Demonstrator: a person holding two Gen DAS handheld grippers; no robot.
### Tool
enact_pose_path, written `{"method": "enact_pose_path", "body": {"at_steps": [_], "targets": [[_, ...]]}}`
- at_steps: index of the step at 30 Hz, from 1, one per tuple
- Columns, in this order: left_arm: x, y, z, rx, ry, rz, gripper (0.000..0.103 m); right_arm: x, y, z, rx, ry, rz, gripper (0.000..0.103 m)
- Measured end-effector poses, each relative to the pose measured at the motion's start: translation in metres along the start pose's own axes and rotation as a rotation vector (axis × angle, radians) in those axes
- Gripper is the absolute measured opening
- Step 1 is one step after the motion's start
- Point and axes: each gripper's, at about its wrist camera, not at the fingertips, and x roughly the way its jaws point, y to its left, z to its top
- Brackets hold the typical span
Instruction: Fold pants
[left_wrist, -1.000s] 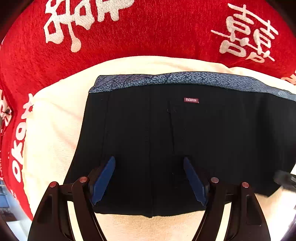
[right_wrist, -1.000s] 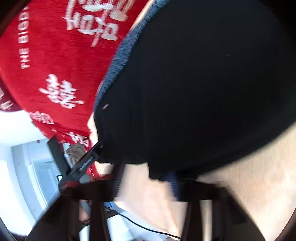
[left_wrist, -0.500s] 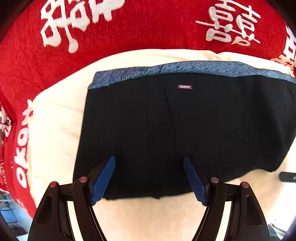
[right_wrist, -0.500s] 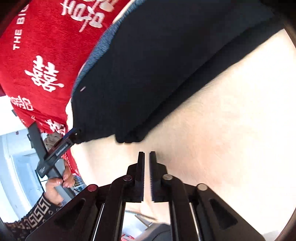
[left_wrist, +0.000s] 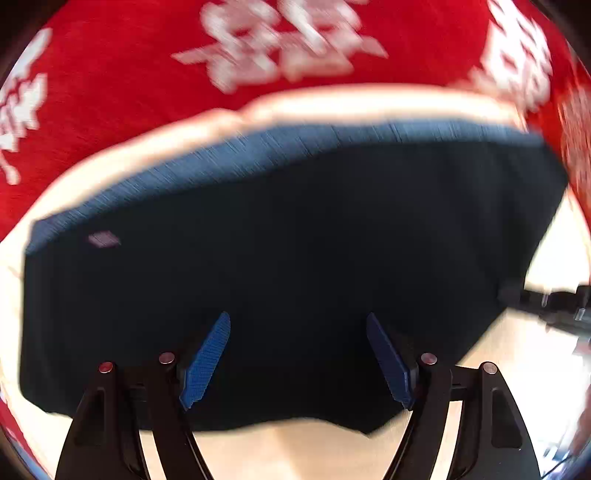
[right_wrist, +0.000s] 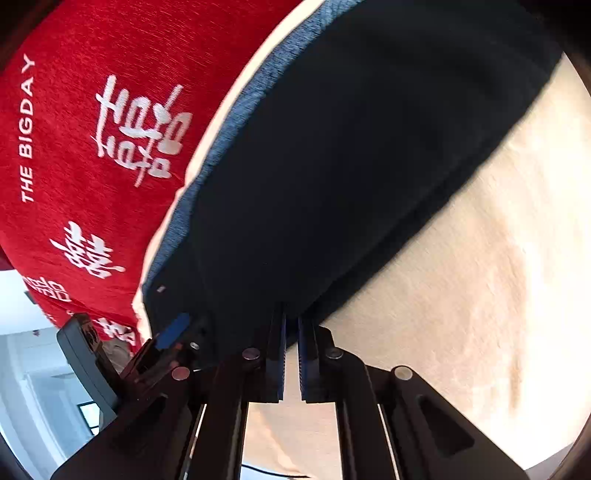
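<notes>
The right gripper (right_wrist: 291, 325) has come back in since half a second ago: then it sat clear of the cloth on the cream towel, now its blue-padded tips are at the near edge of the folded black pants with the blue-grey waistband (right_wrist: 351, 166). Its two fingers stand nearly together with a thin slit between them; whether any cloth sits in that slit I cannot tell, the tips are lost against the dark fabric. The left wrist view is smeared with motion blur and the small label on the pants (left_wrist: 104, 240) has swung from upper centre out to 9 o'clock.

The left gripper (left_wrist: 298, 325) hangs over the black pants (left_wrist: 295, 258) with its blue pads spread wide apart, gripping nothing, dark cloth filling the gap between them. The pants lie flat on the cream terry towel (left_wrist: 314, 450), waistband running along the 12 o'clock side, the near hem at 6 o'clock. Beyond the towel at 12 o'clock spreads the red blanket with white printed characters (left_wrist: 129, 74).

In the right wrist view the left gripper (right_wrist: 173, 332) shows at 8 o'clock, on the pants' corner. The towel (right_wrist: 480, 277) fills 3 o'clock, the red blanket (right_wrist: 74, 129) 10 o'clock.
</notes>
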Motion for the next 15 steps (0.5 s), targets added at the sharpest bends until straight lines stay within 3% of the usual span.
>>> {"method": "enact_pose_path", "body": {"at_steps": [1,3,6,8,10,12,14,15], "targets": [[-0.004,-0.006,-0.011,0.019,-0.046,0.028,0.078,-0.001,-0.005,-0.004,0.018,-0.004,0.004,0.005],[-0.007,-0.005,-0.016,0.023,-0.037,0.029,0.078,-0.005,-0.007,-0.005,0.017,-0.001,0.001,0.005],[-0.013,0.005,-0.007,-0.02,0.014,0.018,0.077,-0.017,0.015,-0.007,-0.084,0.006,-0.052,0.006],[-0.027,0.006,0.009,-0.022,-0.049,0.028,0.077,-0.031,0.033,-0.003,-0.178,-0.037,-0.084,0.007],[-0.034,0.003,0.017,-0.026,-0.088,0.029,0.078,-0.043,0.045,0.013,-0.284,-0.09,-0.134,0.016],[-0.021,0.002,0.028,-0.026,-0.061,0.033,0.078,-0.036,0.046,0.032,-0.329,-0.102,-0.198,0.04],[0.005,-0.004,0.024,-0.01,0.023,0.058,0.078,-0.02,0.028,0.043,-0.313,-0.051,-0.288,0.037],[0.001,-0.001,0.021,-0.034,-0.011,0.056,0.078,-0.017,0.019,0.041,-0.285,-0.039,-0.264,0.036]]}}
